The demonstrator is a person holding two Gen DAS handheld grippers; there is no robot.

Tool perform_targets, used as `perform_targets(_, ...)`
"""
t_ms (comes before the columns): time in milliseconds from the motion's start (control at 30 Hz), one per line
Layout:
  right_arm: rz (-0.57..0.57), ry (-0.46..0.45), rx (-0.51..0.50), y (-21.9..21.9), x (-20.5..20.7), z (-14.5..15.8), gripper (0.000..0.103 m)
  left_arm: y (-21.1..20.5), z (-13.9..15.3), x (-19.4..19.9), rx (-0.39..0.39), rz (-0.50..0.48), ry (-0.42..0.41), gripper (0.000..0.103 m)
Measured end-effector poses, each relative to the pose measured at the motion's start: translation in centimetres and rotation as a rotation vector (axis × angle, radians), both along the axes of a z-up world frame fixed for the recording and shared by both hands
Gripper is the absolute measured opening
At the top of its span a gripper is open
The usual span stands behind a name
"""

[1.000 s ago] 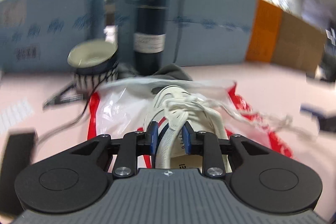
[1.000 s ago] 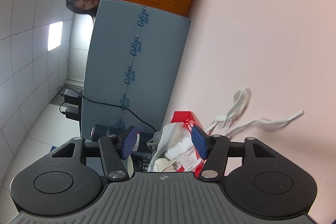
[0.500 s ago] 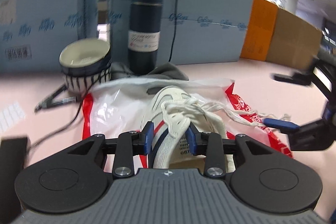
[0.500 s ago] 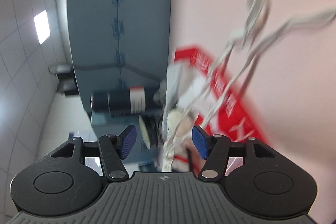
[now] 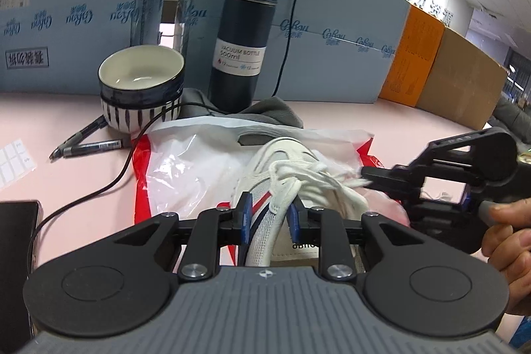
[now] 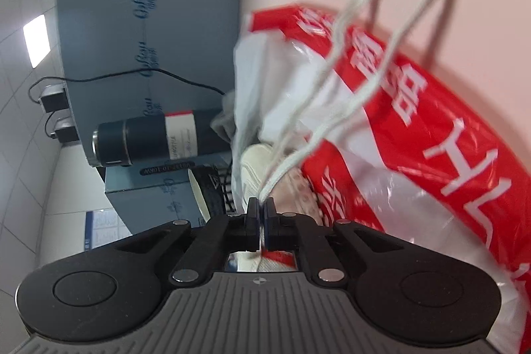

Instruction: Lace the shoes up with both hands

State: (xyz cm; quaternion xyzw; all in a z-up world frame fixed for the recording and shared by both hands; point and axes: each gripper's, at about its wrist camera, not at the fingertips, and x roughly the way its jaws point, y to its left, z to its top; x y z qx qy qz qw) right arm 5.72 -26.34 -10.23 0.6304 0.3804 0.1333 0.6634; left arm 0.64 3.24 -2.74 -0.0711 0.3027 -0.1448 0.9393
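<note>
A white shoe with red and blue stripes lies on a red and white plastic bag. My left gripper is shut on the shoe's side wall near the collar, one blue pad on each side. In the left wrist view, my right gripper comes in from the right, tips at the laces over the tongue. In the right wrist view, my right gripper is shut on a white lace. Two strands run up and away over the bag. The shoe shows just past the fingertips.
Behind the shoe stand a dark vacuum bottle, stacked bowls and a grey cloth. Pens, a black cable and a phone lie left. Blue boxes wall the back. A hand holds the right gripper.
My right gripper was open and away from the shoe; it has swung in and shut on the lace. My left gripper has stayed clamped on the shoe.
</note>
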Motion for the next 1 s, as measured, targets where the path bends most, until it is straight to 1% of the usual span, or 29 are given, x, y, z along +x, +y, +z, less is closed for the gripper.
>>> perform_targets(33, -0.004, -0.013, -0.039, -0.2, 0.0, 0.5, 0.002, 0.2, -0.1, 0.1, -0.009, 0.003, 0.007, 0.021)
perform_targets(167, 0.018, 0.016, -0.192, -0.6, 0.4, 1.3, 0.002, 1.0, -0.5, 0.8, -0.041, 0.019, 0.036, 0.023)
perform_targets(200, 0.043, 0.029, -0.210, -0.7, 0.5, 1.3, 0.004, 1.0, -0.6, 1.0, -0.045, 0.020, 0.043, 0.025)
perform_targets(267, 0.159, 0.035, -0.205, -0.5, 1.0, 1.3, 0.009, 1.2, -0.9, 1.3, -0.052, 0.022, 0.056, 0.025)
perform_targets(300, 0.233, 0.020, -0.185, -0.6, 1.2, 1.5, 0.028, 1.3, -0.9, 1.3, -0.056, 0.022, 0.060, 0.026)
perform_targets(367, 0.316, -0.033, -0.159, -1.2, 0.4, 2.3, 0.062, 1.5, -1.0, 1.4, -0.063, 0.021, 0.065, 0.028)
perform_targets(433, 0.332, -0.100, -0.161, -2.6, -0.9, 3.6, 0.063, 1.5, -1.2, 1.4, -0.058, 0.021, 0.075, 0.034)
perform_targets(500, 0.308, -0.132, -0.190, -4.5, -2.1, 4.8, 0.068, 1.5, -1.4, 1.4, -0.050, 0.028, 0.088, 0.035)
perform_targets(633, 0.176, -0.184, -0.315, -8.5, -4.1, 6.8, 0.073, 1.2, -1.6, 1.4, -0.055, 0.046, 0.118, 0.035)
perform_targets(667, 0.149, -0.188, -0.347, -9.4, -4.2, 7.0, 0.077, 1.1, -1.6, 1.2, -0.052, 0.048, 0.121, 0.035)
perform_targets(700, 0.137, -0.186, -0.372, -10.0, -3.9, 6.9, 0.080, 1.0, -1.6, 1.1, -0.049, 0.049, 0.122, 0.035)
perform_targets(767, 0.114, -0.182, -0.420, -11.2, -3.3, 6.8, 0.082, 0.7, -1.6, 0.8, -0.041, 0.049, 0.121, 0.035)
perform_targets(900, 0.068, -0.173, -0.517, -13.6, -2.1, 6.4, 0.082, 0.2, -1.4, 0.3, -0.027, 0.038, 0.122, 0.037)
perform_targets(933, 0.061, -0.174, -0.532, -14.1, -1.9, 6.3, 0.082, 0.1, -1.4, 0.2, -0.027, 0.037, 0.122, 0.038)
perform_targets(967, 0.063, -0.181, -0.525, -14.5, -1.6, 6.1, 0.082, 0.0, -1.4, 0.1, -0.027, 0.036, 0.121, 0.040)
perform_targets(1000, 0.071, -0.188, -0.530, -14.7, -1.4, 6.0, 0.082, -0.1, -1.4, 0.0, -0.027, 0.035, 0.121, 0.043)
